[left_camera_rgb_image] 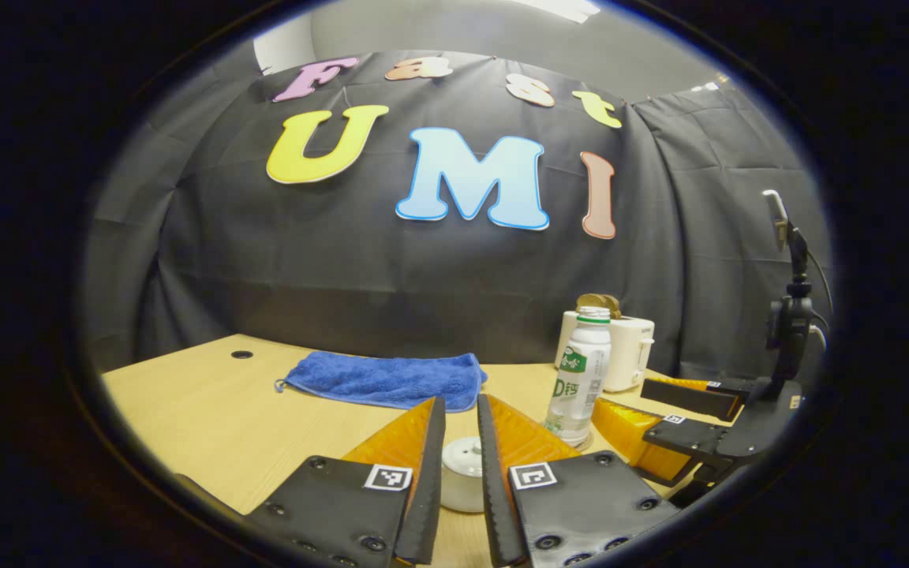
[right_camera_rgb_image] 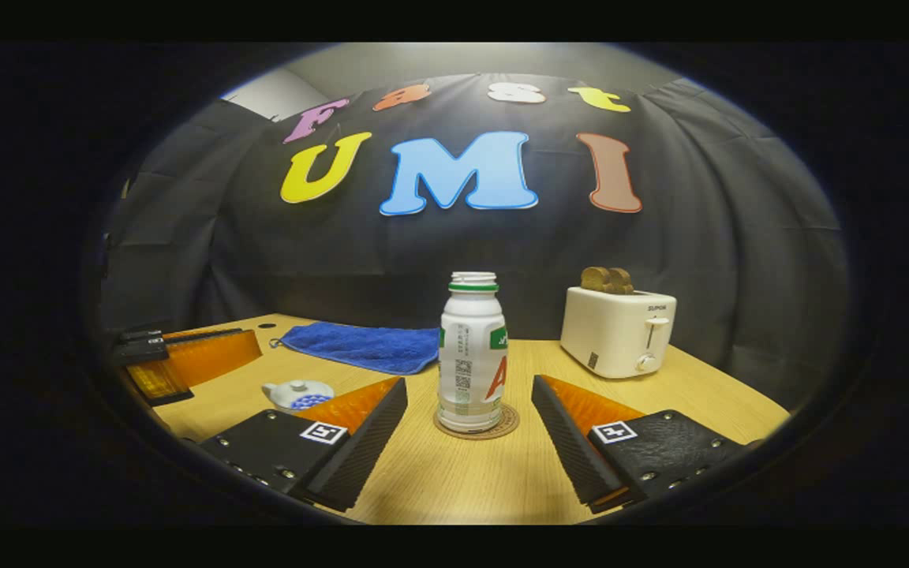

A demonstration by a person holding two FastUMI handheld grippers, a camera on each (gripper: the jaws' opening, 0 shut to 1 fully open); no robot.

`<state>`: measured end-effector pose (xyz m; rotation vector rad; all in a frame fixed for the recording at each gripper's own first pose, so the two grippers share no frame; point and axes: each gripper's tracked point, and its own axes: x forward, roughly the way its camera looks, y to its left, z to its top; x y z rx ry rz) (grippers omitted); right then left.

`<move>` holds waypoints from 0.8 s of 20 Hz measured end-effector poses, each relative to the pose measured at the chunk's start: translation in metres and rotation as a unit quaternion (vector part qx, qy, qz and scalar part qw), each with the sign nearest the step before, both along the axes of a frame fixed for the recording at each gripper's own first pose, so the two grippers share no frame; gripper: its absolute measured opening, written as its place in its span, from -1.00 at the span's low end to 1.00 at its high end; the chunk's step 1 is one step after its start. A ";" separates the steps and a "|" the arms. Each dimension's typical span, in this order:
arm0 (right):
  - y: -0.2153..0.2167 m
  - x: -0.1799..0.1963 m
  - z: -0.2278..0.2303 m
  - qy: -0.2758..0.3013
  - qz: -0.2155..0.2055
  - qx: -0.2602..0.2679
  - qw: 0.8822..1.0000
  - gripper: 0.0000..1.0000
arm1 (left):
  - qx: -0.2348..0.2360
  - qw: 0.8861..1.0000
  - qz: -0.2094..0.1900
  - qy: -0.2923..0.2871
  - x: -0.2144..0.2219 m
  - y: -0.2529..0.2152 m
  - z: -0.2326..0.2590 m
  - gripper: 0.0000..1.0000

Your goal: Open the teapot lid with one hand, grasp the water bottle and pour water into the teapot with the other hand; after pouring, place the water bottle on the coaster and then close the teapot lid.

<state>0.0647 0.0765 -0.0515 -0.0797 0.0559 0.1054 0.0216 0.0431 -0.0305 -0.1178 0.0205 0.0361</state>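
Note:
A white teapot (left_camera_rgb_image: 461, 473) with its lid on sits on the wooden table, seen through the narrow gap between my left gripper's (left_camera_rgb_image: 461, 402) fingers, which hover short of it without touching. In the right gripper view the teapot (right_camera_rgb_image: 298, 392) lies just right of the left gripper (right_camera_rgb_image: 222, 367). The uncapped white water bottle (right_camera_rgb_image: 470, 363) stands upright on a round cork coaster (right_camera_rgb_image: 503, 427). My right gripper (right_camera_rgb_image: 469, 383) is wide open, one finger on each side of the bottle and clear of it. The left gripper view shows the bottle (left_camera_rgb_image: 581, 371) with the right gripper (left_camera_rgb_image: 624, 398) beside it.
A blue towel (right_camera_rgb_image: 360, 347) lies at the back of the table (right_camera_rgb_image: 454, 481). A white toaster (right_camera_rgb_image: 619, 331) holding bread stands at the back right. A black stand with a device (left_camera_rgb_image: 790, 315) rises at the table's right side. A small hole (left_camera_rgb_image: 241, 354) marks the far left tabletop.

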 end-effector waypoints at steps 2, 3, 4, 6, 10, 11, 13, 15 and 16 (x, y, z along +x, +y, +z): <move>-0.003 -0.018 0.010 -0.009 -0.014 0.000 1.000 0.94 | 0.001 1.000 0.003 0.002 -0.014 0.000 0.002 -0.26; -0.003 -0.028 0.014 -0.014 -0.020 0.002 1.000 0.94 | 0.001 1.000 0.002 0.003 -0.022 -0.003 0.000 -0.26; -0.002 -0.037 0.017 -0.017 -0.024 0.003 1.000 0.94 | -0.001 1.000 0.001 0.004 -0.029 -0.006 -0.001 -0.26; 0.003 -0.054 0.022 -0.026 -0.025 0.008 0.999 0.94 | -0.002 1.000 0.000 0.005 -0.043 -0.011 -0.004 -0.26; 0.010 -0.083 0.029 -0.048 -0.029 -0.007 0.998 0.94 | -0.002 1.000 0.004 0.008 -0.064 -0.016 -0.016 -0.26; 0.013 -0.090 0.030 -0.055 -0.028 -0.007 0.998 0.94 | -0.003 1.000 0.005 0.006 -0.069 -0.018 -0.017 -0.26; 0.019 -0.099 0.030 -0.064 -0.026 -0.003 0.998 0.94 | -0.005 1.000 0.007 0.006 -0.075 -0.020 -0.021 -0.26; 0.023 -0.103 0.026 -0.070 -0.026 -0.001 0.997 0.94 | -0.010 1.000 0.006 0.008 -0.077 -0.023 -0.027 -0.38; 0.023 -0.103 0.023 -0.069 -0.027 -0.002 0.997 0.94 | -0.010 1.000 0.006 0.010 -0.077 -0.023 -0.030 -0.37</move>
